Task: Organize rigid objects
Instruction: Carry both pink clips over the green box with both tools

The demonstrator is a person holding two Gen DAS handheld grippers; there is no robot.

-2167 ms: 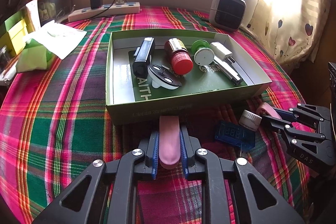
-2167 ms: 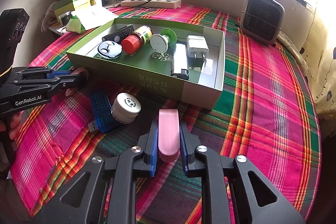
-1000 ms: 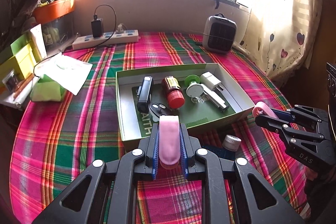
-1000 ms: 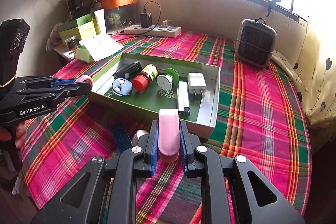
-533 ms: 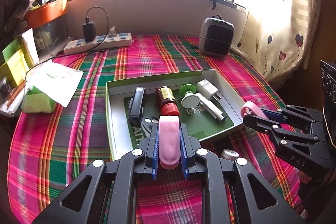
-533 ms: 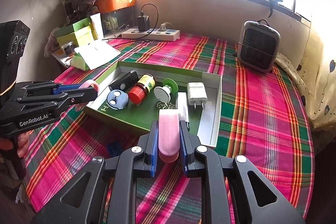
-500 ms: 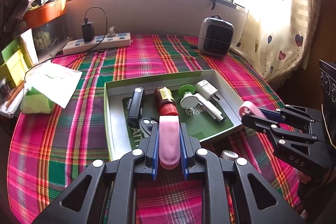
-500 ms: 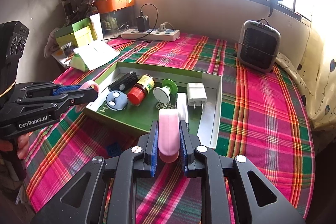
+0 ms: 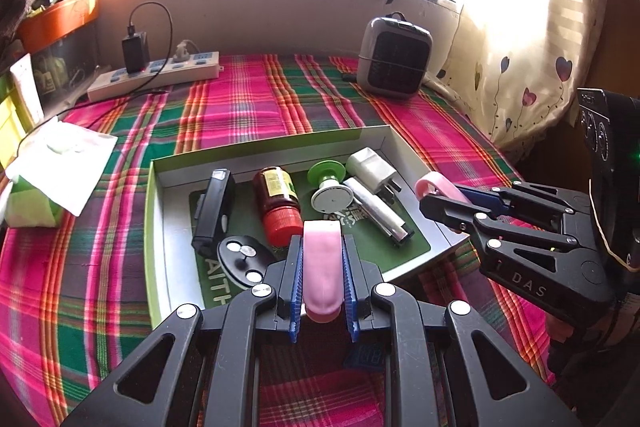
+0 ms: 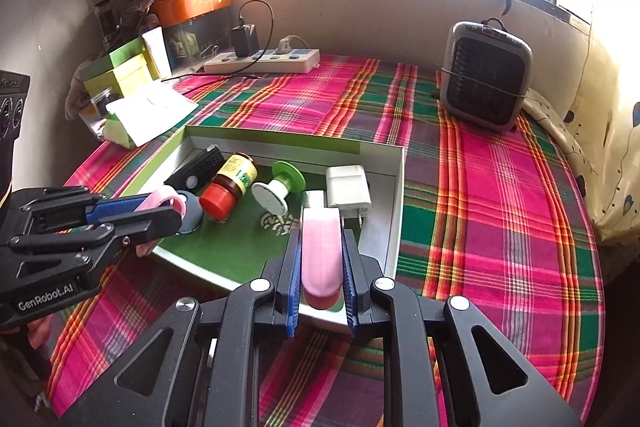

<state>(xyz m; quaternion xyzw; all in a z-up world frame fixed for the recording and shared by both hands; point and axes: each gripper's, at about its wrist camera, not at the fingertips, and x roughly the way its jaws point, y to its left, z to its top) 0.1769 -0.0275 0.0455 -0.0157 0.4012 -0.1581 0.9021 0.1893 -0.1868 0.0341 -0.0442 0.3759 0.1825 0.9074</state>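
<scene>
Plastic blue meter (image 9: 366, 357) lying near, outside box (image 9: 154, 211): looking light, stiff, best pinched across edges. Left gripper (image 9: 322, 279) and right gripper (image 10: 321, 263) hovering, jaws closed, empty.

A grey space heater (image 10: 486, 75) stands at the far right of the plaid tablecloth (image 10: 500, 187), a white power strip (image 10: 262, 61) with a black charger (image 10: 245, 41) lies by the wall, beside green boxes (image 10: 116, 69)

Green box (image 9: 154, 227), red-capped bottle (image 9: 280, 203), pink-green plaid cloth (image 9: 240, 99), perhaps tartan.
</scene>
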